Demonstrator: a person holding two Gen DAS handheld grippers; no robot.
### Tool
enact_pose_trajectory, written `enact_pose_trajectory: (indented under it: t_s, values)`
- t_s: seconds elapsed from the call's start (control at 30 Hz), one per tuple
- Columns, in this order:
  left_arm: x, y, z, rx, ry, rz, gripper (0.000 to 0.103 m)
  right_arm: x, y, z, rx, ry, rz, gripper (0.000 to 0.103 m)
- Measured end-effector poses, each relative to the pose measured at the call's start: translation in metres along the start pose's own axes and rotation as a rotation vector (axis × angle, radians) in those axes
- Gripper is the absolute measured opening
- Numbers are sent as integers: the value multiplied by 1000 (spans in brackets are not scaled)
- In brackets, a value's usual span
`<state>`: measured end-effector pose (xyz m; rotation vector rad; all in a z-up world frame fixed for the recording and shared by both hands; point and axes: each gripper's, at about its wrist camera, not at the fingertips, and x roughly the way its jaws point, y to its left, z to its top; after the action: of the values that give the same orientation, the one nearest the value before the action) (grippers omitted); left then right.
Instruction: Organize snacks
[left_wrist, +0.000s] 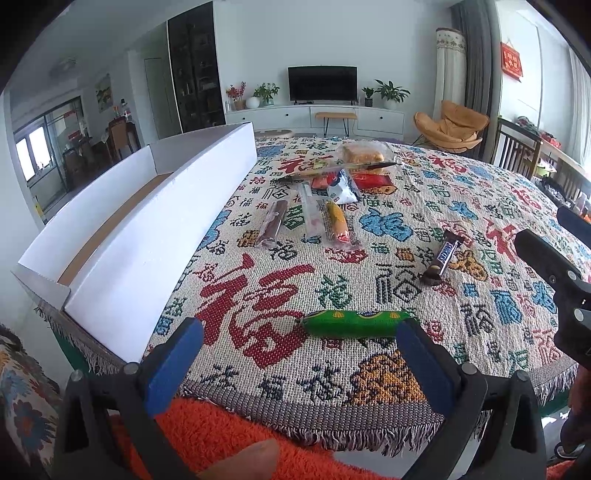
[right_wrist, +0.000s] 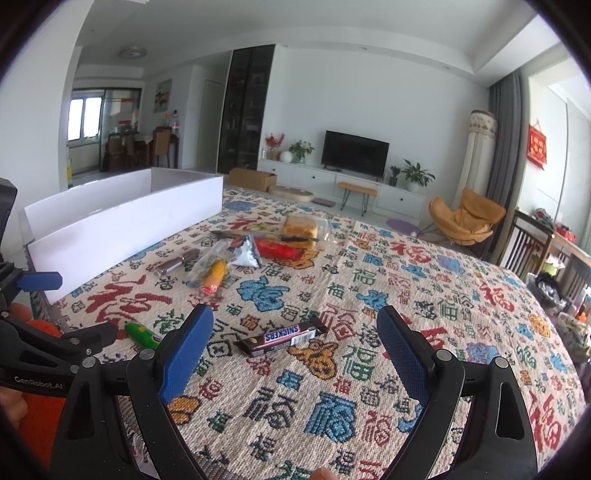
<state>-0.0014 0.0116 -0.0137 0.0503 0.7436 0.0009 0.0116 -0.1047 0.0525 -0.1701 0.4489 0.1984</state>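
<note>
A green wrapped sausage (left_wrist: 356, 323) lies on the patterned cloth just ahead of my open left gripper (left_wrist: 301, 334); it also shows in the right wrist view (right_wrist: 142, 334). A Snickers bar (right_wrist: 282, 336) lies just ahead of my open right gripper (right_wrist: 295, 325), and shows in the left wrist view (left_wrist: 443, 257). Farther back lies a cluster of snacks: a yellow-orange stick (left_wrist: 338, 221), a brown stick (left_wrist: 275, 223), a silver packet (left_wrist: 341, 188), a red packet (left_wrist: 373, 181) and wrapped bread (left_wrist: 364, 153). A long white open box (left_wrist: 147, 236) stands at the left.
The table's front edge with cloth fringe (left_wrist: 258, 424) is close to me. An orange sleeve (left_wrist: 207, 439) is below the left gripper. Wooden chairs (left_wrist: 517, 151) stand at the right. The left gripper shows at the left of the right wrist view (right_wrist: 55, 332).
</note>
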Motion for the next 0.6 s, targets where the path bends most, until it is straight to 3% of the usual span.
enact_pose_trajectory:
  t_s: [0.43,0.6]
  values:
    - [8,10,-3,-42,44,-14,103,-1,1,-2,-5,-2,15,92]
    - [12,10,-4,-45,68,-7,103,21,-6,-12,24,107,69,92]
